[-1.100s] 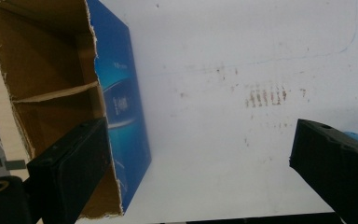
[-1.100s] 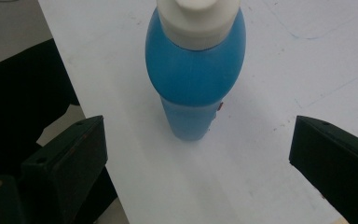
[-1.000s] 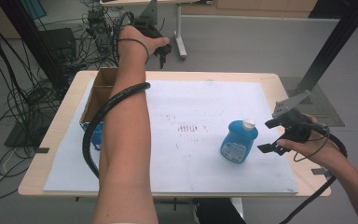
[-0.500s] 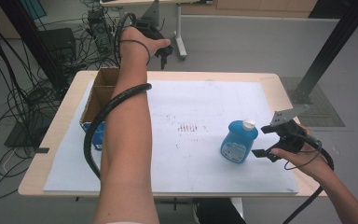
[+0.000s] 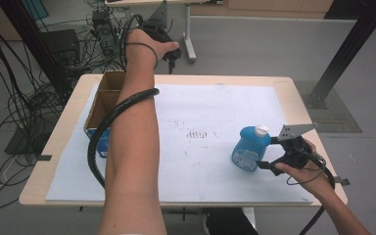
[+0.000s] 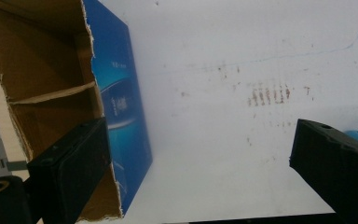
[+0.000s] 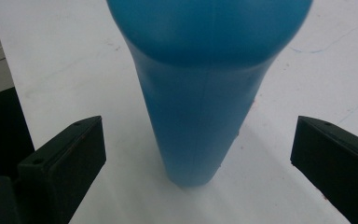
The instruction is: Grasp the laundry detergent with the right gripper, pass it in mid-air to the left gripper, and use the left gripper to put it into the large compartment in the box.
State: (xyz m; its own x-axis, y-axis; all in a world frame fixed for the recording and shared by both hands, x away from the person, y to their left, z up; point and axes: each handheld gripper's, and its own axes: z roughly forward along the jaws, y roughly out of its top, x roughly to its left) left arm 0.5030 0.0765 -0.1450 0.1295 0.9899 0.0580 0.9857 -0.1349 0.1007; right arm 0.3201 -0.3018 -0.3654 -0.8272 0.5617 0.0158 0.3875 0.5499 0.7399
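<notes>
Bottle [image 7: 200, 93] between open right gripper [image 7: 198, 154]

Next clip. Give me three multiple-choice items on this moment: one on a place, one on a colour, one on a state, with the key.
1. Where does the cardboard box sit?
A. the table's left edge
B. the table's right edge
C. the floor

2. What colour is the bottle?
A. red
B. blue with a white cap
C. green

3. How does the right gripper stand to the bottle?
A. shut on it
B. open, fingers either side, not touching
C. far off

Key: 1 A, the high view shows it at the left edge; 2 B, blue body, white cap; 3 B, the right gripper view shows gaps beside both fingers.
</notes>
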